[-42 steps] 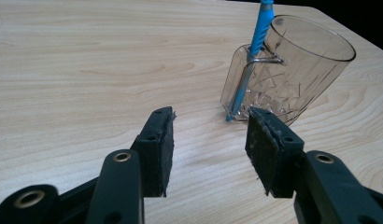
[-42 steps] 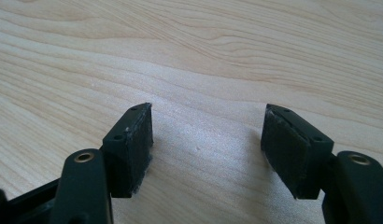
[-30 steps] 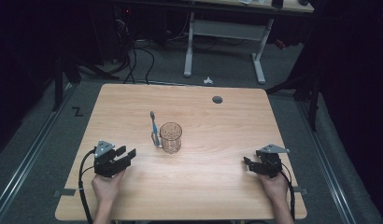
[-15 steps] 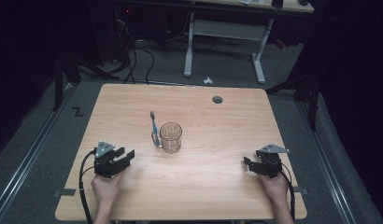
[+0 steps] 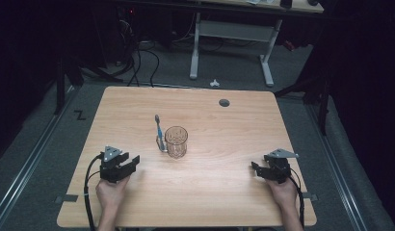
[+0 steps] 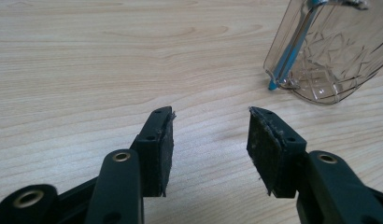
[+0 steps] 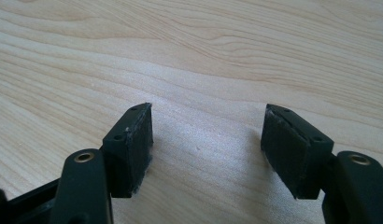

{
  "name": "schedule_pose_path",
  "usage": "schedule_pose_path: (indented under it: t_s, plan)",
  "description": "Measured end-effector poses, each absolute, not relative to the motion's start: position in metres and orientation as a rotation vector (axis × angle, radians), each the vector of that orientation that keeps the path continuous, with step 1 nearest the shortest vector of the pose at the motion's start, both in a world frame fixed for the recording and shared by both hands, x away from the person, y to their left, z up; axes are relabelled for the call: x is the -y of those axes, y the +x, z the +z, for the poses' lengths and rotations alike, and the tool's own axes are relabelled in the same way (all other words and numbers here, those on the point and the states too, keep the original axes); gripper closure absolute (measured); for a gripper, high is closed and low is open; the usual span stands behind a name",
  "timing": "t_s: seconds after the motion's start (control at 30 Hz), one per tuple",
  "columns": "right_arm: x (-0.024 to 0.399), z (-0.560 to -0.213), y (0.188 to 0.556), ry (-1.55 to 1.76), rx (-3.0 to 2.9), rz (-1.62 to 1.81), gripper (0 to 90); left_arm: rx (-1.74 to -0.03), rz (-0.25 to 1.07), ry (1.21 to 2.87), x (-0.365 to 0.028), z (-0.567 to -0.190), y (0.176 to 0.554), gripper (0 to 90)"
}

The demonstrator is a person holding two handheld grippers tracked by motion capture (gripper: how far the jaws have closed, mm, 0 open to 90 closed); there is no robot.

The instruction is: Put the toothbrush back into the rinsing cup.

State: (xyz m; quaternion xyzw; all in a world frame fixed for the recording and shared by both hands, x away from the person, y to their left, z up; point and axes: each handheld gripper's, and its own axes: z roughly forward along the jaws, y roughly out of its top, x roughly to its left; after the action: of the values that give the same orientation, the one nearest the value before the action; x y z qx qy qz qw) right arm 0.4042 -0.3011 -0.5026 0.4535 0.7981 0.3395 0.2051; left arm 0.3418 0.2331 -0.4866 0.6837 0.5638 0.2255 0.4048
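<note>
Left hand (image 5: 110, 192): came in from the near edge of the table (image 5: 224, 207) at the left and held a gripper.
Left gripper (image 5: 133, 161): rested low over the wood near the front left corner, its jaws pointing toward the middle of the table. They stood apart with nothing between them, bare wood showing in the gap in the left gripper view (image 6: 210, 135).
Cable (image 5: 89, 192): trailed from the left gripper back past the hand toward the near edge.
Toothbrush (image 5: 159, 132): lay flat on the table just to the left of the glass, head pointing away from the person, its near end touching or nearly touching the base of the glass.
Glass (image 5: 176, 142): clear and patterned, stood upright near the middle of the table, ahead and to the right of the left gripper and apart from it.
Round hole (image 5: 224, 102): sat in the tabletop near the far edge, right of centre.
Right gripper (image 5: 256, 168): rested near the front right corner, well apart from the glass, jaws wide apart over bare wood and holding nothing (image 7: 208, 144).
Right hand (image 5: 282, 190): held that gripper from the near edge.
</note>
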Motion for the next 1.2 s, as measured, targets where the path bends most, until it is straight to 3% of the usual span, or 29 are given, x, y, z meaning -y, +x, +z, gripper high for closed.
schedule_pose_path:
  t_s: [1.2]
  plan:
    - [0.301, -0.503, 0.404, 1.264, -2.225, 0.946, 34.7, -1.457, 0.610, 1.795, -0.227, -0.507, 0.348, 49.8]
